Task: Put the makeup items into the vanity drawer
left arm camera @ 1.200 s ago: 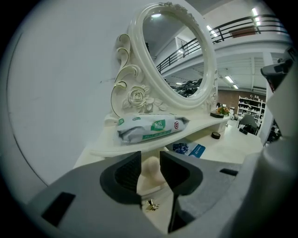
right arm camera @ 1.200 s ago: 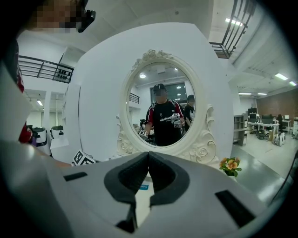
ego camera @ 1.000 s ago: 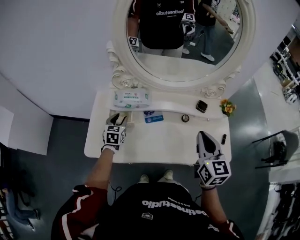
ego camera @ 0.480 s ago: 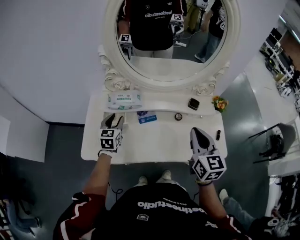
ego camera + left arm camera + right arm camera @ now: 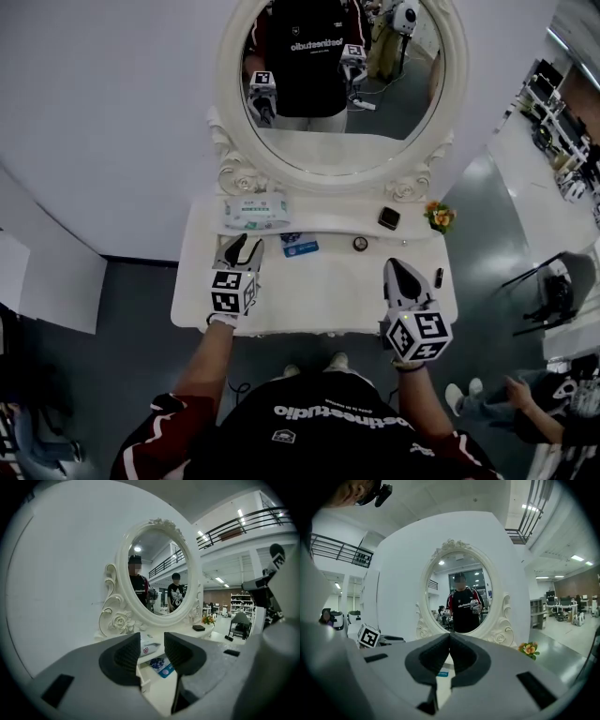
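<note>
On the white vanity table [image 5: 319, 286], below the oval mirror [image 5: 337, 84], lie a blue packet [image 5: 300, 247], a small round item [image 5: 360, 244], a black compact [image 5: 389, 218] and a black lipstick [image 5: 439, 277]. My left gripper [image 5: 240, 249] hovers open over the table's left side, holding nothing. The left gripper view shows the left gripper [image 5: 152, 646] with the blue packet [image 5: 162, 668] just beyond it. My right gripper [image 5: 395, 266] is shut and empty at the right front, left of the lipstick. In its own view the right gripper [image 5: 450, 641] points at the mirror. No open drawer shows.
A pack of wipes [image 5: 255, 211] lies on the raised back shelf, and orange flowers [image 5: 438, 217] stand at its right end. A chair [image 5: 553, 300] stands on the floor to the right. A person [image 5: 511, 398] stands at the lower right.
The head view has shifted, so the table sits a little lower and further right in frame. Both grippers keep roughly the same places over the table.
</note>
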A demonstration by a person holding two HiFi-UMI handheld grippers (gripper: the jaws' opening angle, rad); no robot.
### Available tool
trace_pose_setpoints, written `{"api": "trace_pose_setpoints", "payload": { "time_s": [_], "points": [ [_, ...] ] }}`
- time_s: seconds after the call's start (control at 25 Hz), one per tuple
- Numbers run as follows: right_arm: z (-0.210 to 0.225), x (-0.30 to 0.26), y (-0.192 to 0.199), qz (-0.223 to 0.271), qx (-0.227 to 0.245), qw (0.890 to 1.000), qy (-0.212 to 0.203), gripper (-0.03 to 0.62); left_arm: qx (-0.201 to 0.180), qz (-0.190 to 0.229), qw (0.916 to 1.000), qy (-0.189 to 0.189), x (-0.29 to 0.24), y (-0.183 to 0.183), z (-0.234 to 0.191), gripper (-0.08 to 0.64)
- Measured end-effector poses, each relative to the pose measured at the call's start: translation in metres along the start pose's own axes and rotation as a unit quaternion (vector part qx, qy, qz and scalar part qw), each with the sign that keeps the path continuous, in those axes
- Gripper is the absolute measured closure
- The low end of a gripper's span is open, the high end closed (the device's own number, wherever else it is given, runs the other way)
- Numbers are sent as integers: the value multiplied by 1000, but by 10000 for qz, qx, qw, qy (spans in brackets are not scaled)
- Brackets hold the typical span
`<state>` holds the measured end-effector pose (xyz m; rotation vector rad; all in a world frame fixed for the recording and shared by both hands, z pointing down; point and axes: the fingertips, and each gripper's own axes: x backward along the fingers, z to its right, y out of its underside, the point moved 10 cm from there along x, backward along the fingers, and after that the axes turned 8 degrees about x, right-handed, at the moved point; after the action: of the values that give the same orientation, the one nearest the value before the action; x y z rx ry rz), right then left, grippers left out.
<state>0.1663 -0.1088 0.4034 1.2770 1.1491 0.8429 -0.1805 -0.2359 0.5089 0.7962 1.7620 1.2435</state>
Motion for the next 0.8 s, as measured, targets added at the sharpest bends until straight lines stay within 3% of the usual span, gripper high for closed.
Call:
{"api": "trace_pose_setpoints", "payload": {
  "time_s": [0.8],
  "points": [
    [-3,12,-16,319,-22,9995,74,589,-216,750,9962,378,54,-58,49,402]
  ]
}}
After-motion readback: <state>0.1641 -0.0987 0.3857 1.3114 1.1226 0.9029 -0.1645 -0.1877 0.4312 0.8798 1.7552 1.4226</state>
